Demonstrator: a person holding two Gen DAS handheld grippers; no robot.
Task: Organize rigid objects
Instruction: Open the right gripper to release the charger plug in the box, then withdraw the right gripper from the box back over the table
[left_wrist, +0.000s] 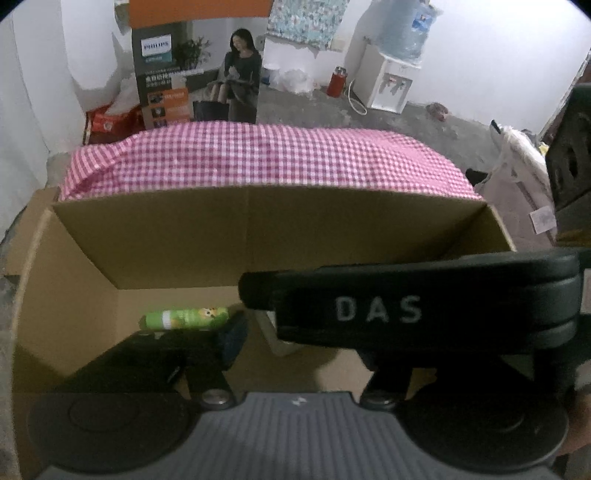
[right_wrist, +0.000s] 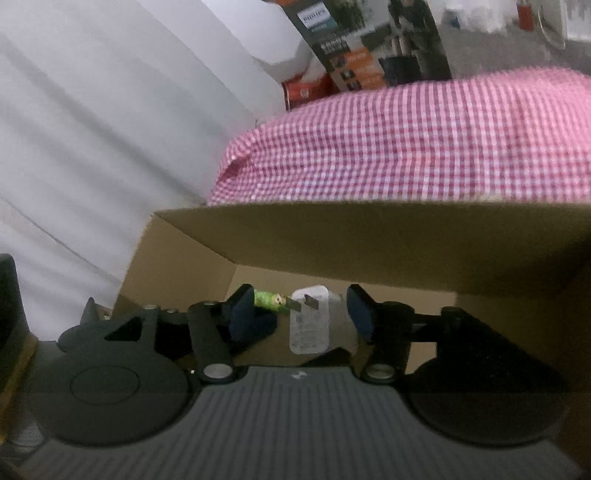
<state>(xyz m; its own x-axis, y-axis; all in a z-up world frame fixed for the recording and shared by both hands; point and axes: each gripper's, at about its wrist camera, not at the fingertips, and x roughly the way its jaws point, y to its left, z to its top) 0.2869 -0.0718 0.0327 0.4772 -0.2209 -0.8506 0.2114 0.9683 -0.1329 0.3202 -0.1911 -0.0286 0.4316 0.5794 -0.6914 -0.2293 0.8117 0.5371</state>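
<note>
An open cardboard box (left_wrist: 258, 236) (right_wrist: 369, 240) lies under both grippers. On its floor a green tube (left_wrist: 184, 319) (right_wrist: 267, 299) lies on its side next to a white plug charger (right_wrist: 310, 321) (left_wrist: 271, 332). My right gripper (right_wrist: 301, 314) is open. The charger lies between its blue pads (right_wrist: 242, 315) with a gap on each side. My left gripper (left_wrist: 295, 347) is spread wide. Its left fingertip (left_wrist: 232, 339) sits just short of the green tube, not pressing it. Its right finger is hidden behind the right gripper's black body (left_wrist: 406, 306), which crosses the left wrist view.
A pink checked cloth (left_wrist: 266, 155) (right_wrist: 406, 140) covers the surface behind the box. Beyond it stand a tall printed carton (left_wrist: 195, 74), a red canister (left_wrist: 337, 81) and a water dispenser (left_wrist: 391, 81). White curtain (right_wrist: 92, 129) hangs to the left.
</note>
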